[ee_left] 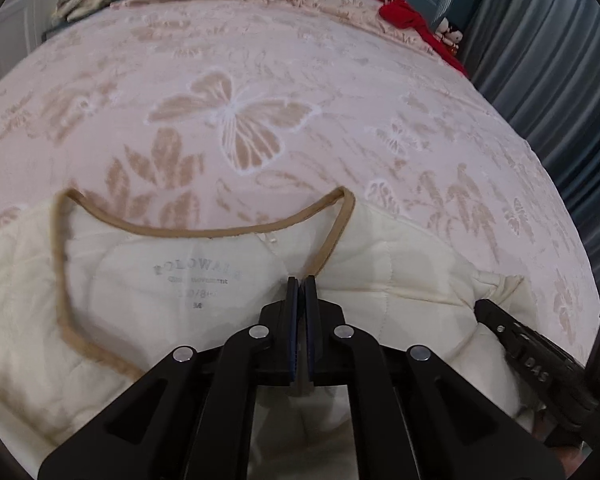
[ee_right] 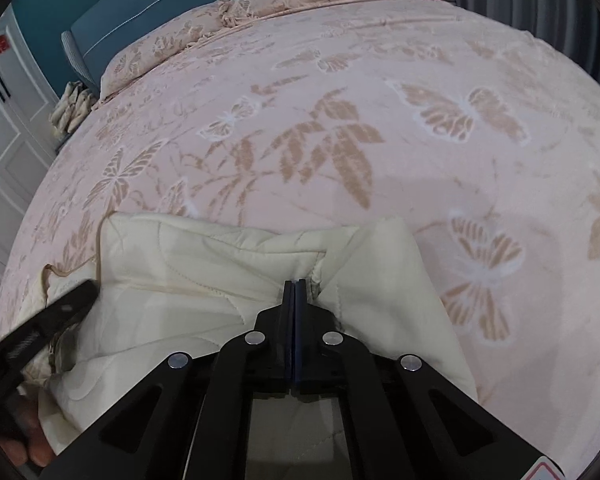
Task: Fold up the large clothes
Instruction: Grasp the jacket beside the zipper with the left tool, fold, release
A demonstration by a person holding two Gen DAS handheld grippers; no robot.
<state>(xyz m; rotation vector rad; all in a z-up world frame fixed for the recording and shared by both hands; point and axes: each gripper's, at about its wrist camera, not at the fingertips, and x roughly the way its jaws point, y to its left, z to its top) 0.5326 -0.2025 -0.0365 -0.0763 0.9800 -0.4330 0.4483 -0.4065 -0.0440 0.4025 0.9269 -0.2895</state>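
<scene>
Both grippers pinch the cream jacket at the bed's near edge.

The left gripper (ee_left: 300, 280) has its fingers closed on the cream jacket (ee_left: 148, 280) beside the tan-trimmed collar (ee_left: 204, 232); the right gripper (ee_right: 295, 284) is clamped on the shoulder seam. Both point level toward the headboard (ee_right: 148, 12). Probably laying out: next, draw it flat across the bedspread (ee_left: 300, 80).

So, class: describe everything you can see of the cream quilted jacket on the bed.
The cream quilted jacket lies on the pink butterfly bedspread, lining up. Soft padded fabric, stitched in curves; tan piping edges the neckline, with a printed size label inside. The left gripper and right gripper are each shut on its fabric.
</scene>
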